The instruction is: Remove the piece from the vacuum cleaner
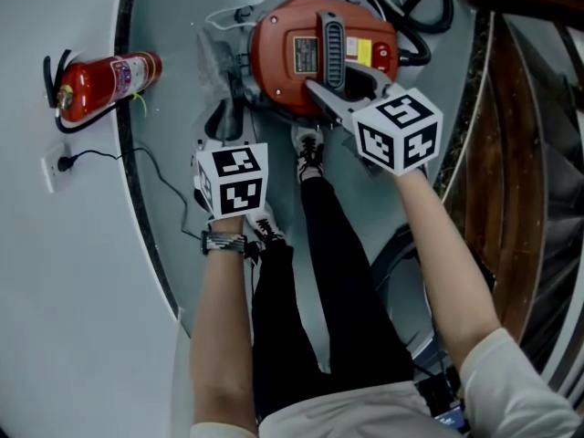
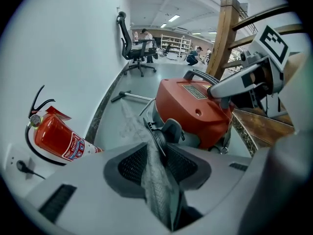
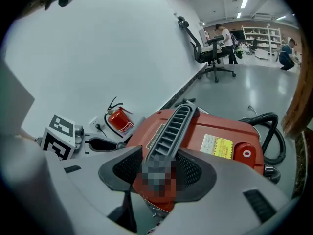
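Left gripper: jaws drawn in to a narrow gap and clamped on the mesh piece.
Mesh piece: grey woven fabric standing on edge between the two pads. It runs forward from the jaw throat to a dark round collar.
Mesh piece, position: the collar end lies just beside the grey lower shell on the near side of the vacuum cleaner. Whether it is attached there cannot be told.
Right gripper: jaws closed on the carry handle, one pad on each side.
Carry handle: grey, ribbed, running lengthwise over the red top of the vacuum cleaner.
Vacuum cleaner: red-topped body on the floor, straight ahead of the person's feet. A black hose loops at its far side.
Gripper spacing: in the head view the left gripper is lower and off the machine's left edge, while the right gripper reaches over the top.
Fire extinguisher: lying on its side by the wall, well apart from the vacuum cleaner.
Wall socket: a dark cable is plugged in.
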Tool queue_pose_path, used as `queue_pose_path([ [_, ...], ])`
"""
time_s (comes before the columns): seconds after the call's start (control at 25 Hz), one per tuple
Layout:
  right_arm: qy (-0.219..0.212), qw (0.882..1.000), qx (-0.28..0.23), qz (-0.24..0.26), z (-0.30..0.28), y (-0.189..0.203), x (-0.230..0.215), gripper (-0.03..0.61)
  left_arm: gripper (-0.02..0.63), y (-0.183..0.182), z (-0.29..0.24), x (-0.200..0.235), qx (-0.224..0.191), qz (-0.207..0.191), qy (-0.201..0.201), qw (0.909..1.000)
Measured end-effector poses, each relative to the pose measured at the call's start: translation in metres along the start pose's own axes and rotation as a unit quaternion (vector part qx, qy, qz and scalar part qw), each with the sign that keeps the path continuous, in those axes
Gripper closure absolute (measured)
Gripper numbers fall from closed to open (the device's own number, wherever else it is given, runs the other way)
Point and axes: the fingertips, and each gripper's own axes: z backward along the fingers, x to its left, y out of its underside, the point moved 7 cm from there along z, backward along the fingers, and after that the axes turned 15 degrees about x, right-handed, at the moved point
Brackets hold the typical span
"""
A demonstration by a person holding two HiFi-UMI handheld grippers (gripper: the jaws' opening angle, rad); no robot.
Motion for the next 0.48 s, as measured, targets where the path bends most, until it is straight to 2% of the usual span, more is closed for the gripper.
queue_pose_path([
  [0.2, 0.003, 1.000, -0.008, 0.002, 0.001, 0.001, 0.000, 0.374, 0.558, 0.007, 0.000, 0.005, -0.006, 0.015, -0.016, 0.9997],
  [0.48, 0.003, 1.000, -0.013, 0.005, 0.001, 0.002, 0.000, 0.374, 0.569, 0.005, 0.005, 0.011, -0.004, 0.025, -0.031, 0.9992],
])
